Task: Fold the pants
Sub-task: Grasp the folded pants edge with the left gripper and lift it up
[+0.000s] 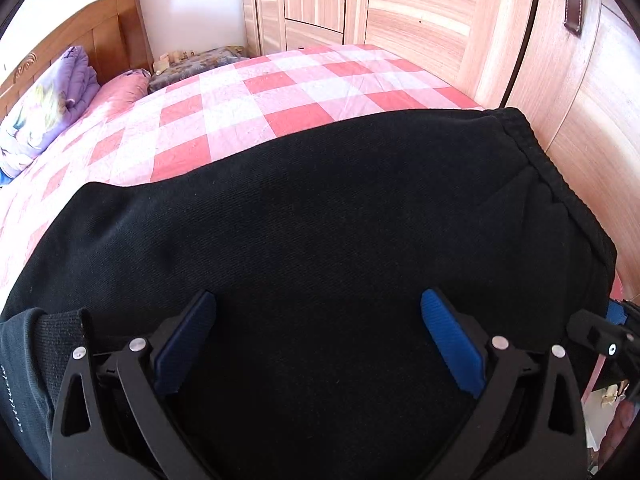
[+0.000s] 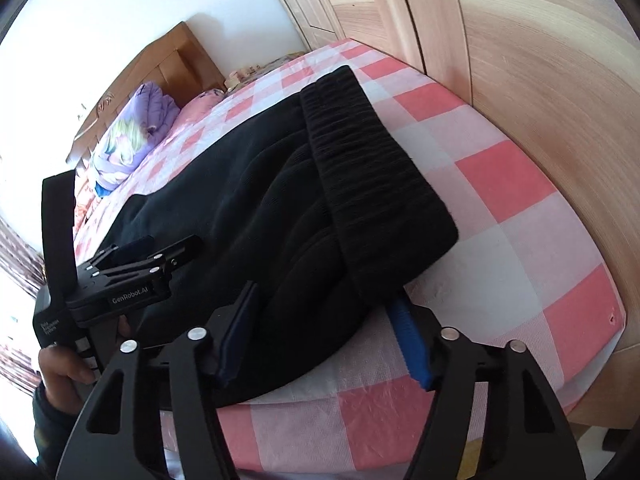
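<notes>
Black pants (image 1: 312, 200) lie folded on the checked bed, their ribbed waistband (image 2: 360, 152) on the right. My left gripper (image 1: 318, 296) hovers open just over the near part of the fabric, its blue pads (image 1: 452, 344) wide apart and gripping nothing. It also shows at the left of the right wrist view as the left gripper (image 2: 168, 246), held by a hand (image 2: 60, 368). My right gripper (image 2: 324, 294) straddles the near corner of the pants (image 2: 280, 220) below the waistband. Bunched cloth fills the gap between its pads (image 2: 410, 340).
The bed sheet (image 1: 248, 104) is pink, red and white checked. A wooden headboard (image 1: 104, 36), a purple quilt (image 1: 52, 96) and a pink pillow (image 1: 124, 88) sit at the far left. Wooden wardrobe doors (image 1: 420, 20) stand close along the bed's right edge (image 2: 580, 280).
</notes>
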The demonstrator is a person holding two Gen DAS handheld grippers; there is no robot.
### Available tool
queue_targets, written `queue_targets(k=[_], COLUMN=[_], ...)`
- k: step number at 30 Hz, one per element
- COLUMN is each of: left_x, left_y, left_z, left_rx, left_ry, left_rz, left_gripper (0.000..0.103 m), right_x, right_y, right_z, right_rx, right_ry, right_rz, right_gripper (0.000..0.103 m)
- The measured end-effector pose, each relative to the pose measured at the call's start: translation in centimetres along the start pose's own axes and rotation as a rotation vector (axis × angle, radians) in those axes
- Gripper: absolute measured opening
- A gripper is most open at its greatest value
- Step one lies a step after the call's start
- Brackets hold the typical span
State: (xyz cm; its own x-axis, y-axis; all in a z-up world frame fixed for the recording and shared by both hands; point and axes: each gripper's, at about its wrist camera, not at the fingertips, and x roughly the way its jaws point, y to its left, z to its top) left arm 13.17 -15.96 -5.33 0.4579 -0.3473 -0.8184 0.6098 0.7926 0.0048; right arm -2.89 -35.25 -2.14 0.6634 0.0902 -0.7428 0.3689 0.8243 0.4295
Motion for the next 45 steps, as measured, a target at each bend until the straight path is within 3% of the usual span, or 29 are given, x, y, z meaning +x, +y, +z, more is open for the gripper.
queue_targets(k=[4, 9, 11, 14, 16, 19, 22, 25, 28, 31, 35, 37, 39, 40, 41, 43, 44, 45], left_x=[0.0, -0.1, -0.5, -2.7, -4.5, -6.4, -6.8, -5.8, -2.9, 0.3, 3.7, 5.0, 5.9, 6.0, 5.6, 4.3, 3.4, 2.7], left_y=[0.0, 0.4, 1.2, 2.3, 1.4, -3.0, -8.8, -14.7, -19.2, -21.0, -21.4, -21.2, -20.3, -19.9, -19.5, -19.0, -18.6, -18.2], left_z=[0.1, 0.4, 1.3, 5.0, 7.9, 12.0, 14.3, 14.4, 13.3, 11.8, 11.0, 10.2, 9.6, 9.5, 9.6, 9.9, 10.2, 10.3], left_rx=[-0.001, -0.01, -0.049, -0.12, -0.08, 0.079, 0.246, 0.436, 0.605, 0.726, 0.75, 0.797, 0.814, 0.798, 0.772, 0.753, 0.742, 0.728], left_ry=[0.0, 0.017, 0.057, 0.084, 0.084, 0.154, 0.22, 0.28, 0.363, 0.432, 0.597, 0.636, 0.658, 0.671, 0.673, 0.643, 0.618, 0.592], left_rz=[0.002, -0.033, -0.101, -0.271, -0.298, -0.316, -0.256, -0.164, -0.009, 0.154, 0.167, 0.235, 0.285, 0.276, 0.236, 0.182, 0.174, 0.172], left_gripper=[0.102, 0.101, 0.101, 0.101, 0.101, 0.101, 0.101, 0.101, 0.101, 0.101, 0.101, 0.101, 0.09, 0.069, 0.056, 0.04, 0.036, 0.035], right_x=[0.5, -0.4, -1.1, -1.7, -1.6, -0.9, -0.5, -0.6, -0.6, -0.5, -0.1, -0.1, 0.0, 0.1, 0.0, -0.4, -0.7, -1.0], right_y=[-1.1, -0.3, 1.3, 4.7, 6.7, 8.9, 9.9, 9.8, 9.8, 10.1, 10.7, 11.2, 11.5, 11.5, 11.4, 11.1, 10.7, 10.3], right_z=[-0.3, -1.3, -1.7, -2.3, -2.7, -2.8, -3.0, -3.1, -3.6, -4.4, -5.2, -5.7, -6.0, -6.1, -6.2, -6.4, -6.6, -6.8], right_rx=[0.1, 0.06, -0.043, -0.227, -0.337, -0.423, -0.467, -0.483, -0.496, -0.516, -0.553, -0.585, -0.603, -0.602, -0.599, -0.583, -0.565, -0.542], right_ry=[-0.017, -0.151, -0.231, -0.343, -0.397, -0.437, -0.457, -0.464, -0.47, -0.481, -0.49, -0.498, -0.496, -0.489, -0.488, -0.487, -0.472, -0.469], right_rz=[0.095, 0.088, 0.036, -0.08, -0.16, -0.221, -0.241, -0.242, -0.255, -0.273, -0.286, -0.287, -0.283, -0.276, -0.273, -0.254, -0.216, -0.197], right_gripper=[0.037, 0.031, 0.03, 0.029, 0.029, 0.029, 0.029, 0.029, 0.029, 0.029, 0.029, 0.028, 0.028, 0.028, 0.029, 0.035, 0.068, 0.088])
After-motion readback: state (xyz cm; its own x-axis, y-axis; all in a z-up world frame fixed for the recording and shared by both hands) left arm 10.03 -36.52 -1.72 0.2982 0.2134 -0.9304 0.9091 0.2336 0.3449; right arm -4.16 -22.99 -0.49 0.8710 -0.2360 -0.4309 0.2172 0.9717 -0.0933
